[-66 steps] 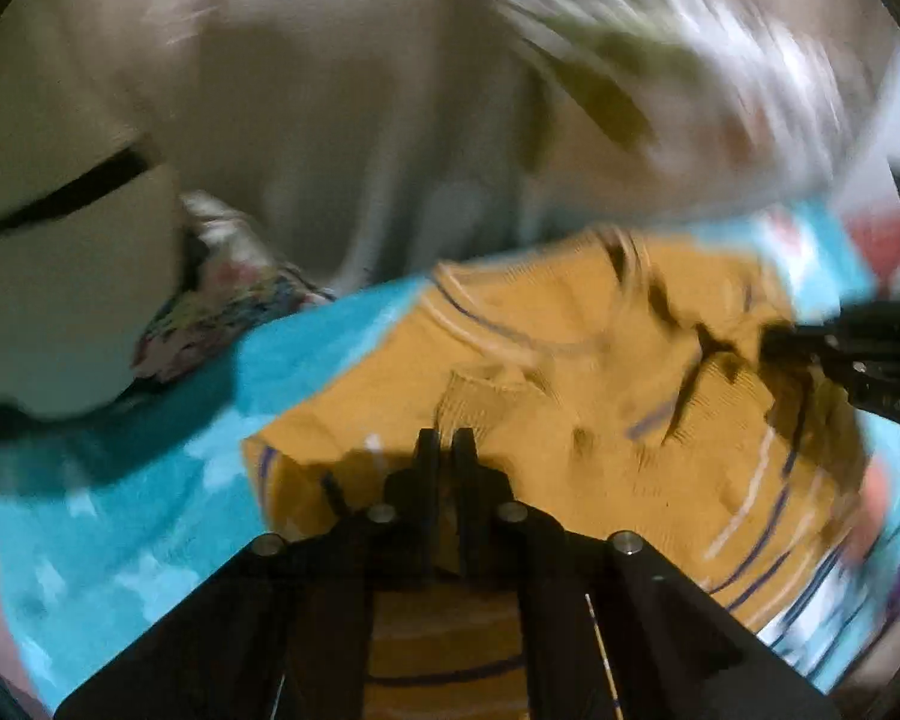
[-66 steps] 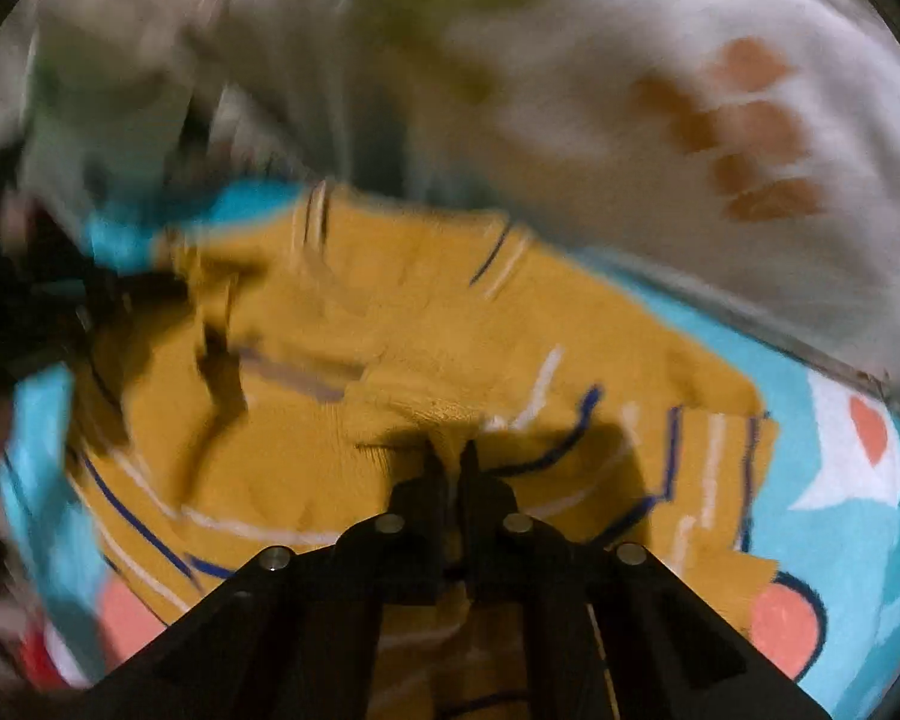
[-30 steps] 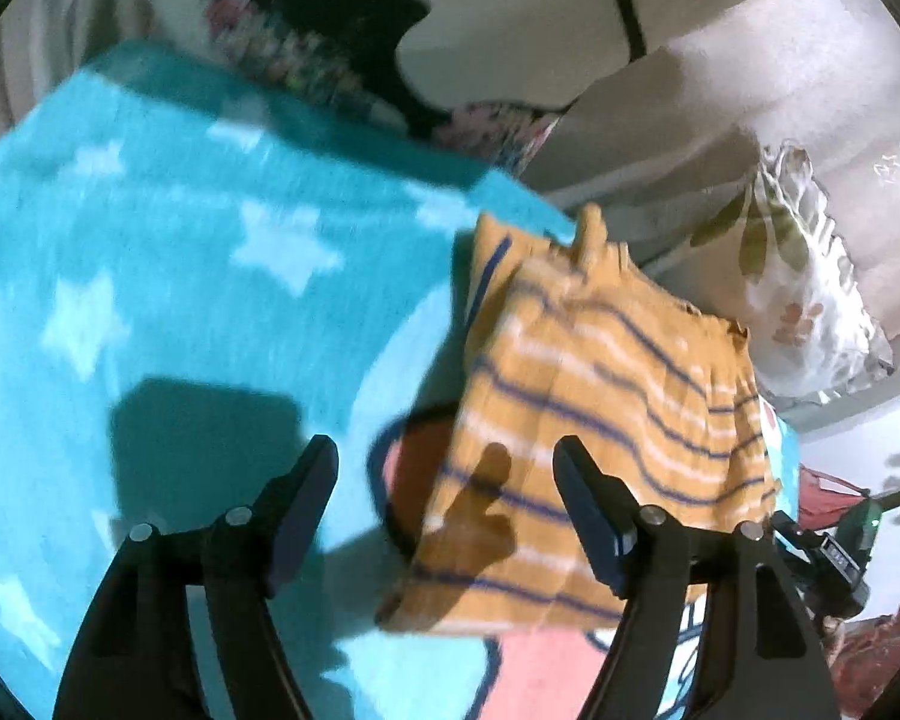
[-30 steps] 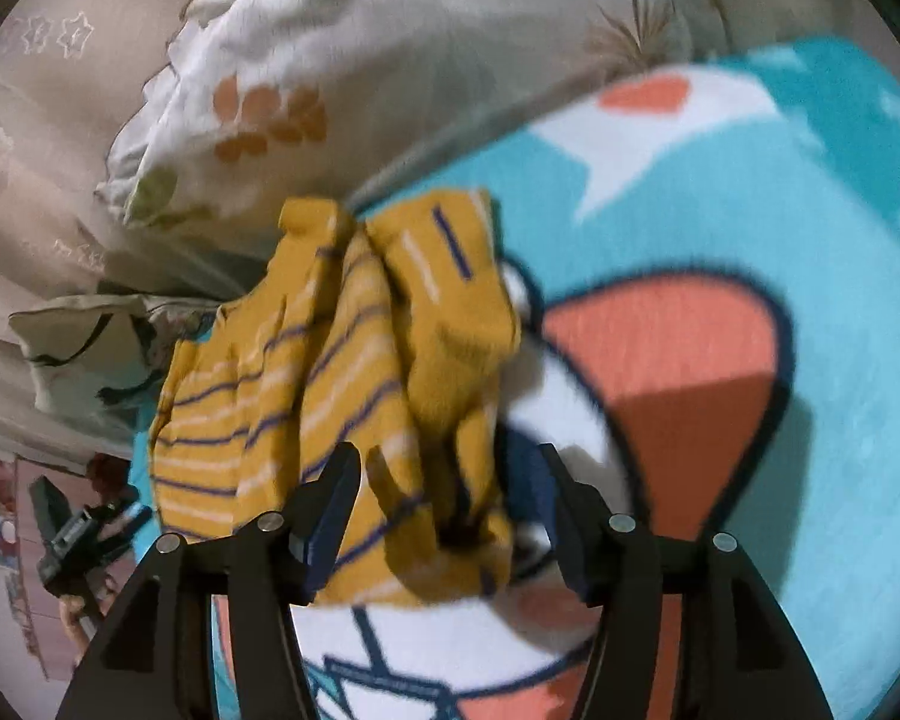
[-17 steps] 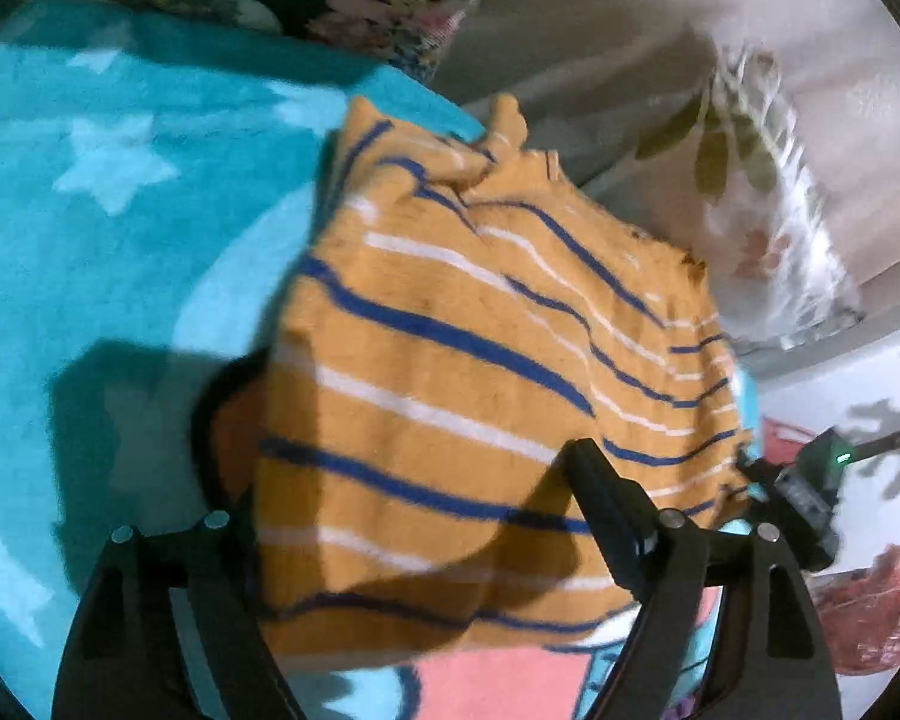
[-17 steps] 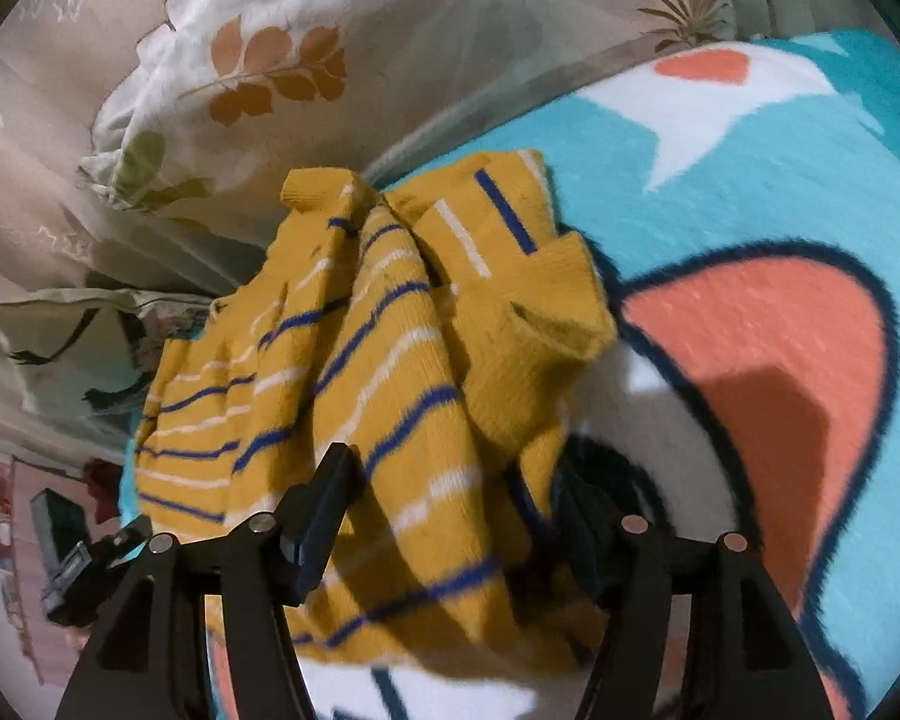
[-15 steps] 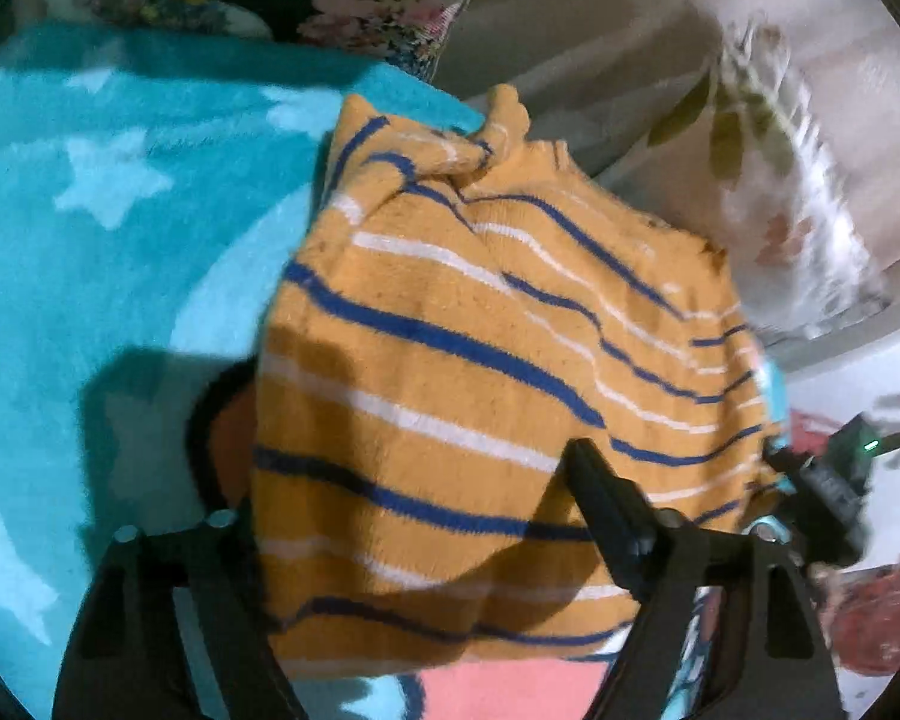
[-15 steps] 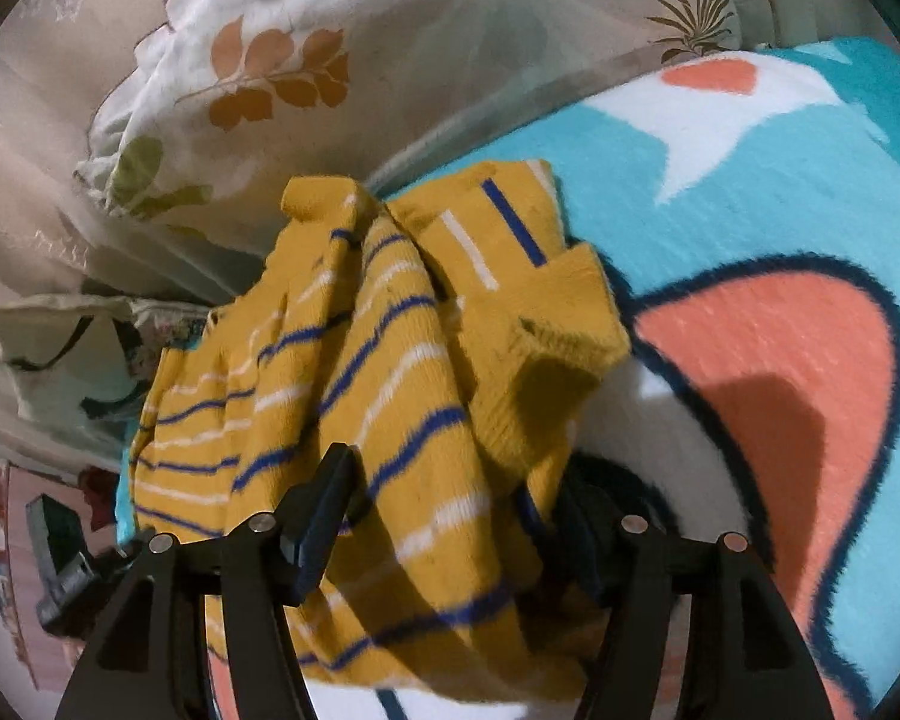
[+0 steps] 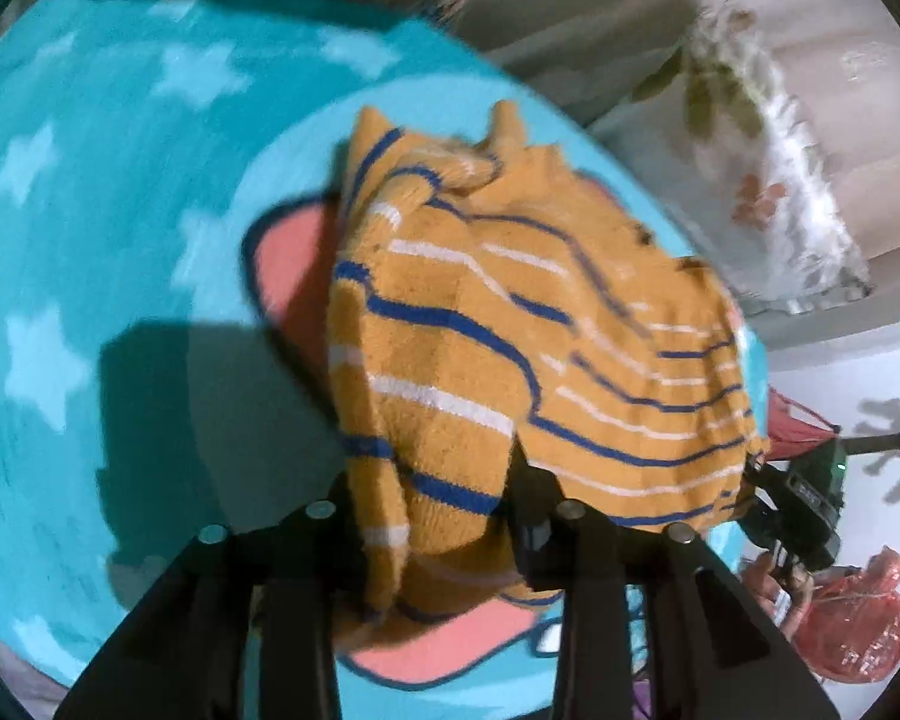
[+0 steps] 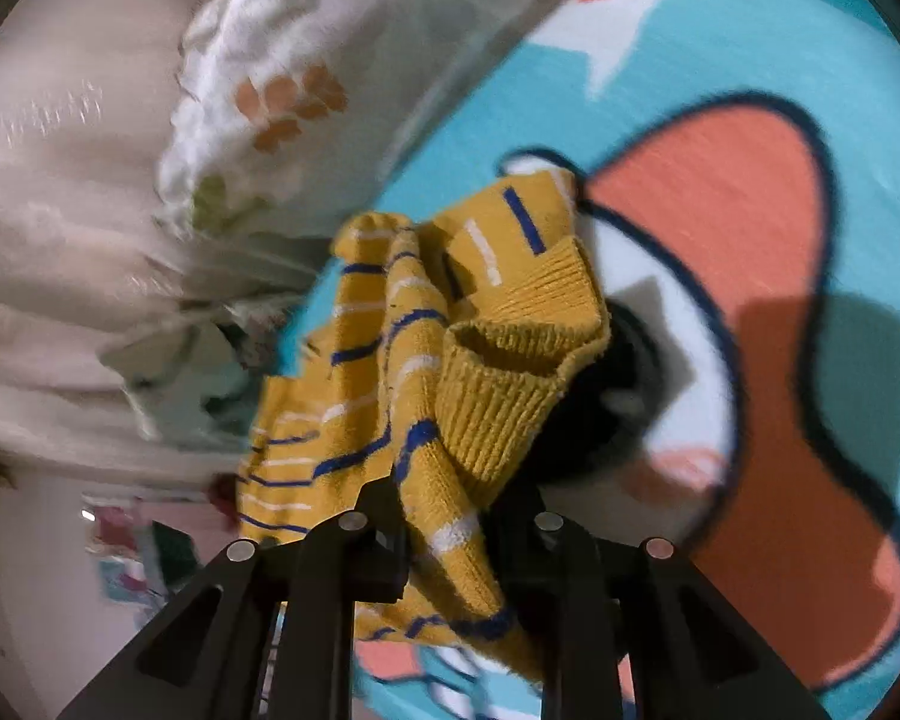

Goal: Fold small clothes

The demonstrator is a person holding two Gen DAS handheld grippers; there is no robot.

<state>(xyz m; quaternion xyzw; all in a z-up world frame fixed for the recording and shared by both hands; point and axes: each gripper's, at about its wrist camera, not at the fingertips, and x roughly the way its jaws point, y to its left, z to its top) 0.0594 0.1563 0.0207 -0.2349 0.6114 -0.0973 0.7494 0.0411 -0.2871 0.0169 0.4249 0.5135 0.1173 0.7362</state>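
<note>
So both grippers (image 9: 432, 498) (image 10: 450, 516) are clamped on the sweater (image 9: 510, 336), mid-fold over the blanket (image 9: 120, 210); next, lay it flat.

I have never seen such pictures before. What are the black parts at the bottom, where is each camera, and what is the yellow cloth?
A person holds two hand tools, each with a camera looking along its black jaws. One picture is from the left gripper, the other from the right gripper. Both have closed their jaws on the mustard-yellow knitted sweater with blue and white stripes, each pinching one bunched edge. It lies over a turquoise fleece blanket with stars and a cartoon print. A white leaf-patterned pillow is behind.
</note>
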